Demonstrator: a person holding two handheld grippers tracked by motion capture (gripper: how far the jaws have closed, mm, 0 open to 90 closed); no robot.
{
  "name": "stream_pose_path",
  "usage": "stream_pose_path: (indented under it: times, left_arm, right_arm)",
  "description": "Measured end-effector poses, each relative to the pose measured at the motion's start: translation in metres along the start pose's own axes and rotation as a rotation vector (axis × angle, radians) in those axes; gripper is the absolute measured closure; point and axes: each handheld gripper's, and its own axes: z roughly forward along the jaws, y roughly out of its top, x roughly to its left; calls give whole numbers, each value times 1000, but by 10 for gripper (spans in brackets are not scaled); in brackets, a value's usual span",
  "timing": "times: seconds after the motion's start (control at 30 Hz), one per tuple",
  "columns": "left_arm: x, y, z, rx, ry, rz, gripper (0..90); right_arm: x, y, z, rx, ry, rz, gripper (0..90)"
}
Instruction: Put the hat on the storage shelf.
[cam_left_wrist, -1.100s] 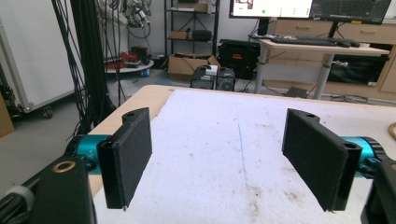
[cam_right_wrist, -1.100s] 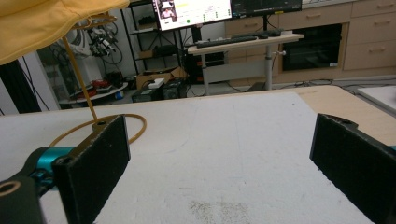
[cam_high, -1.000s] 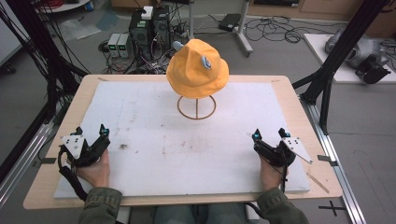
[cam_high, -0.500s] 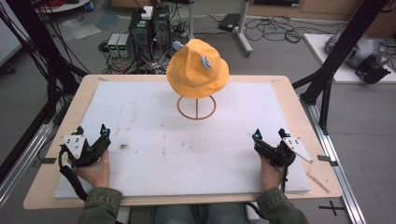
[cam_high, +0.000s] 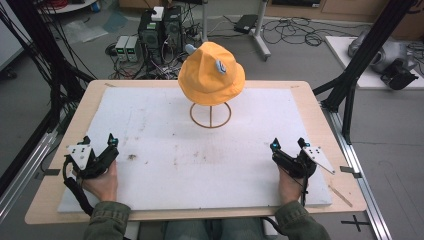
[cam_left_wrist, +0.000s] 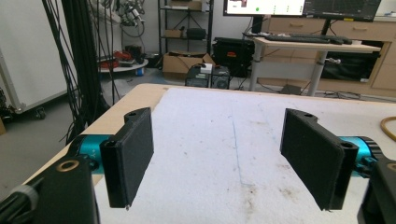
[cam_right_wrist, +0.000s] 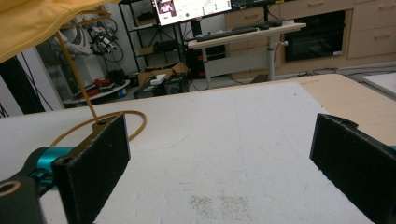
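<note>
High view: no change from earlier frames. Left claw and right claw rest wide on worktop, well apart from yellow hat on wire stand. Right gripper view: stand ahead-left, beyond jaws.

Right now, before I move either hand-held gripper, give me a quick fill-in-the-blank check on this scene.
1. The yellow hat sits on a ring-based wire ____.
2. The jaws of the left hand-held gripper stand ____, with nothing between them.
3. The right hand-held gripper rests on the ____ foam board.
4. The hat stands at the table's ____ edge, away from the person.

Missing words: stand; open; white; far
</note>
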Motion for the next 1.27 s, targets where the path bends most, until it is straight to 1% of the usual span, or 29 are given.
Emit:
stream_pose_path:
  times: [0.17,0.2,0.33,0.37,0.5,0.63,0.77,1.07,1.27]
  left_arm:
    - [1,0,0,0,2,-1,260]
    - [1,0,0,-1,1,0,261]
    - [1,0,0,0,-2,-4,265]
    - [1,0,0,0,-2,-4,265]
    - [1,-1,0,5,-6,-4,266]
    - [2,-1,0,0,1,-5,266]
    - [2,-1,-1,5,-1,-5,266]
    - [2,-2,-1,7,-6,-6,266]
    - [3,-1,-1,3,-1,-6,266]
  right_arm:
    - [0,0,0,5,-2,4,45]
    - [0,0,1,2,-3,-4,45]
    - [0,-1,1,6,-2,-4,45]
    - [0,-1,0,11,0,2,45]
    - [0,-1,1,11,-3,0,45]
    - [-1,-1,1,14,-5,1,45]
    - [0,-1,1,20,-5,12,45]
    - [0,-1,1,18,-6,4,46]
    - [0,-1,2,20,-7,4,45]
